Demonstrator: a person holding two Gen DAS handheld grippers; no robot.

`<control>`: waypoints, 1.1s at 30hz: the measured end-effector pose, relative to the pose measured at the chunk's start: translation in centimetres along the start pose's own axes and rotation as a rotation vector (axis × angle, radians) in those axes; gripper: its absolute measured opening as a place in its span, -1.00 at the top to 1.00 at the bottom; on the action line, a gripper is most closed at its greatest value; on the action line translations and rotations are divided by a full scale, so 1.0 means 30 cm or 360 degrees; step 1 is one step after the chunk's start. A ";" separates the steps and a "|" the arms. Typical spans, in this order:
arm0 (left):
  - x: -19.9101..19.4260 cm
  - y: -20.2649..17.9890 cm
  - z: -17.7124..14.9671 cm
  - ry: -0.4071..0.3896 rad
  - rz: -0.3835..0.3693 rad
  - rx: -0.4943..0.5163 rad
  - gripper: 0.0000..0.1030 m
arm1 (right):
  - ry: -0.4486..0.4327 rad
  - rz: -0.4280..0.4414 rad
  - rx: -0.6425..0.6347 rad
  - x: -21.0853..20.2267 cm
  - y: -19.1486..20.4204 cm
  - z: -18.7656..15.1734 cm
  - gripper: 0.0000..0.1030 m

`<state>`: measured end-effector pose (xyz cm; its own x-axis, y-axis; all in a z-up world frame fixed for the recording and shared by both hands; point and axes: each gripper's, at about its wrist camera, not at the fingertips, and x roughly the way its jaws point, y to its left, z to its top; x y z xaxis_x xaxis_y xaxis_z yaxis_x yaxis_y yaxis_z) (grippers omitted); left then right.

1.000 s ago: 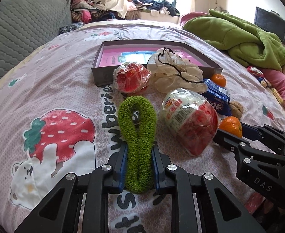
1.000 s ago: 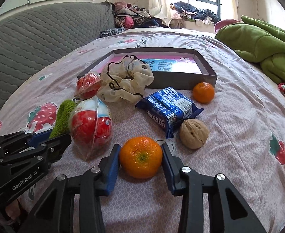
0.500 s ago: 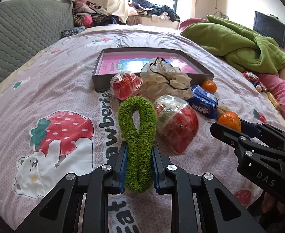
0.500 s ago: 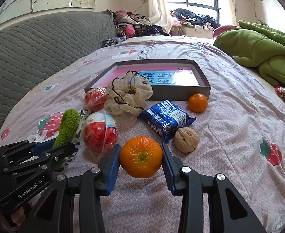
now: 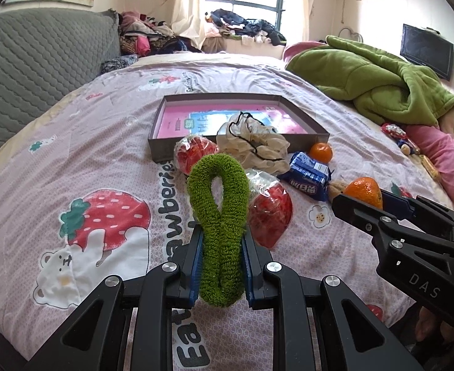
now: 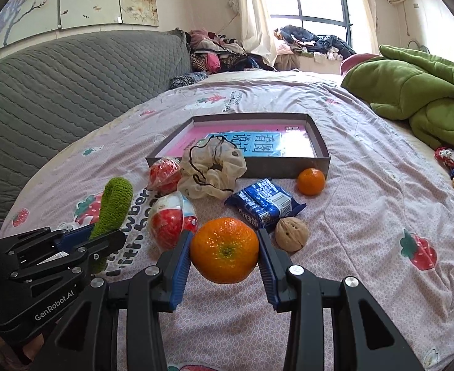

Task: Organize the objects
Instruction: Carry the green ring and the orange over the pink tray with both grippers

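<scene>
Nearest the box (image 6: 318, 157), on its front side, both grippers carry loads above the bed (image 6: 366, 216). Left gripper (image 5: 221, 266): fingers nearly closed, pinching the green scrunchie (image 5: 217, 216) at its lower half, loop standing up. Right gripper (image 6: 225, 262): fingers part open, clamped on the held orange (image 6: 224, 249) at both sides. Step in hand, by my read: carry both to the box. Keep both grips firm; the orange is round and could roll out if tilted hard. Between grippers and box lie a wrapped red ball (image 6: 172, 222), walnut (image 6: 291, 234), blue snack packet (image 6: 265, 204), cream scrunchie (image 6: 213, 171), second red ball (image 6: 164, 174), small orange (image 6: 311, 181). Pass above these, clear the box's front wall, lower onto the pink floor inside, left and right of each other so the grippers don't clash. Beyond the box: green blanket (image 6: 418, 99).
</scene>
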<state>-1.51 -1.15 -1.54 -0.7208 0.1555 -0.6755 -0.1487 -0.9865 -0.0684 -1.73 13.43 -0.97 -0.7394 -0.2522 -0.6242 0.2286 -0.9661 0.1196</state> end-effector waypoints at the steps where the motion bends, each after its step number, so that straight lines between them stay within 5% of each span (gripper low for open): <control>1: -0.003 -0.001 0.002 -0.0006 0.0000 0.0001 0.57 | -0.0005 0.0003 -0.0001 -0.002 0.000 0.001 0.20; 33: 0.133 0.004 0.228 -0.0062 0.0034 -0.0117 0.57 | -0.0193 0.0075 -0.0065 0.113 -0.103 0.279 0.20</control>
<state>-9.04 -0.31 0.77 -0.7493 0.1350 -0.6483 -0.0842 -0.9905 -0.1089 -10.24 15.12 2.99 -0.7977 -0.3043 -0.5206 0.2888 -0.9507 0.1133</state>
